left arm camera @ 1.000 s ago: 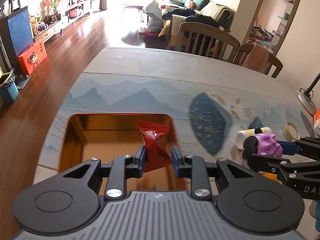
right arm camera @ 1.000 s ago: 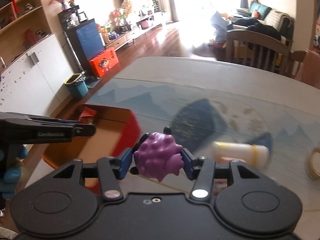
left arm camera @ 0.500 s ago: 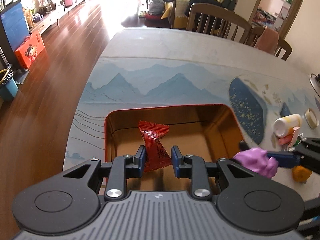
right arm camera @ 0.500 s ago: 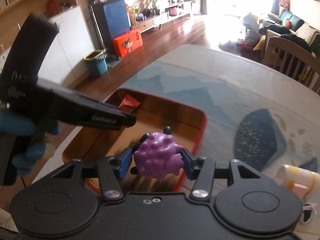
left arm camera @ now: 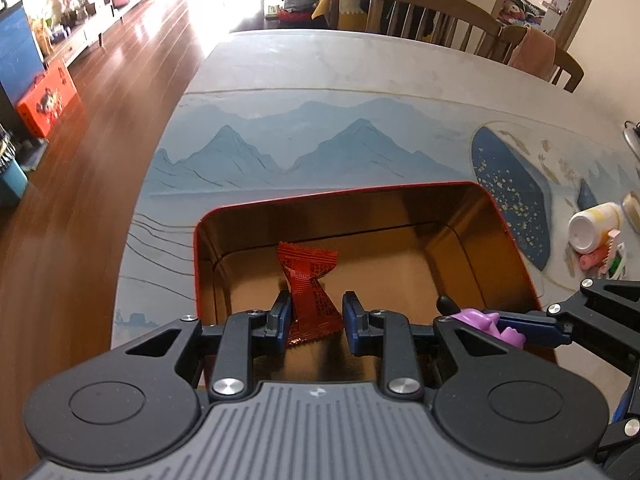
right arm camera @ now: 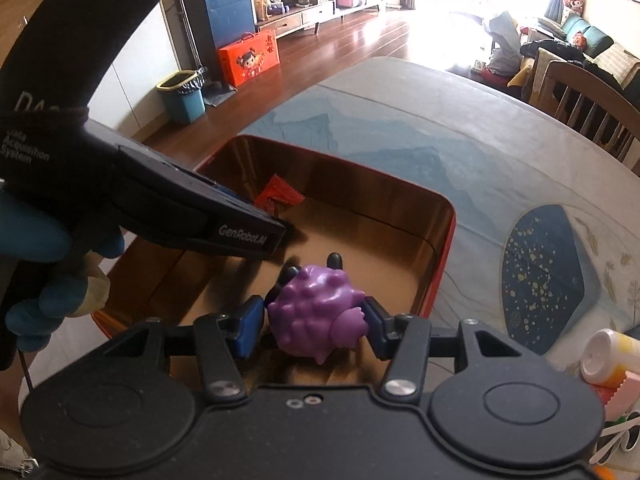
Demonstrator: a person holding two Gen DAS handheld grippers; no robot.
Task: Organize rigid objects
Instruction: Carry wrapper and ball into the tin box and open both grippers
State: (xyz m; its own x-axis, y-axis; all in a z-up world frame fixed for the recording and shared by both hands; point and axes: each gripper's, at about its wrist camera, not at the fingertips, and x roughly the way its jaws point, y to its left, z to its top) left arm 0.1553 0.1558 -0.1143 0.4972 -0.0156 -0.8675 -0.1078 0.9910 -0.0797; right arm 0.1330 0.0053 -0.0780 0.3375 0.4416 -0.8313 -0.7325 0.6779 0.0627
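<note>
A red candy wrapper (left arm camera: 310, 292) stands up between the blue pads of my left gripper (left arm camera: 315, 314), which is shut on it. It hangs over the near left part of a red tin box with a gold inside (left arm camera: 340, 196). My right gripper (right arm camera: 316, 320) is shut on a bumpy purple toy (right arm camera: 316, 314) with black ears, held over the tin's near right part (right arm camera: 444, 248). In the right wrist view the left gripper (right arm camera: 248, 234) reaches in from the left with the wrapper (right arm camera: 280, 196) at its tip. The left wrist view catches the purple toy (left arm camera: 496, 326) low right.
On the painted tablecloth right of the tin lie a white and yellow bottle (left arm camera: 592, 226), pink bits (left arm camera: 598, 256) and a tape roll (left arm camera: 632, 208). Wooden chairs (left arm camera: 432, 16) stand at the far side. The table's left edge drops to the wooden floor (left arm camera: 80, 160).
Both grippers have come down and in over the tin with their loads. The tin now fills the lower middle of both views.
</note>
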